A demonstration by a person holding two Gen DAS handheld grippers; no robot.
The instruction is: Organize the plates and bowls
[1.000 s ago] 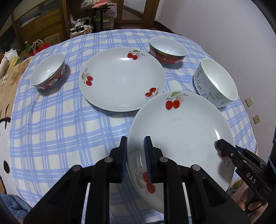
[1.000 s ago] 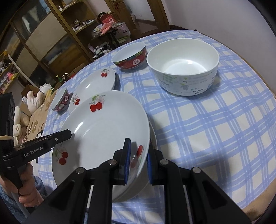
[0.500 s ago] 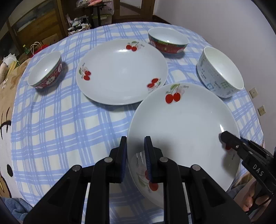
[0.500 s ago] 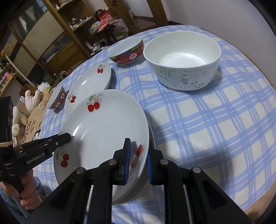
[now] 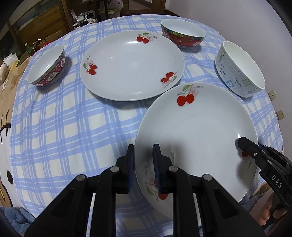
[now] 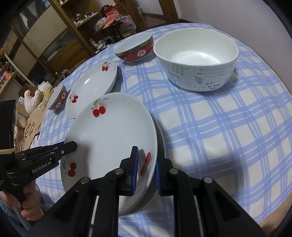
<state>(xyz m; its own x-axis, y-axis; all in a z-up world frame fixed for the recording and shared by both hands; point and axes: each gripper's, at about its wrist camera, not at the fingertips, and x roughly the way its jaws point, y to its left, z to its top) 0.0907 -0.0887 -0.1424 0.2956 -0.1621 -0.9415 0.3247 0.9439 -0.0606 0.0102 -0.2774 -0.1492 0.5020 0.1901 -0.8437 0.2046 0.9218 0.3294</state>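
Both the left gripper and right gripper were clamped on opposite rims of the near cherry plate, held above another plate; uneven release risked chipping

The near rim of the held plate disappears behind the left tongs, whose rear bodies run off the bottom edge. A second plate beneath shows only as a thin rim sliver in the right wrist view. The small print on the white bowl is mostly unreadable. Shelf clutter behind the tabletop is too small to identify.
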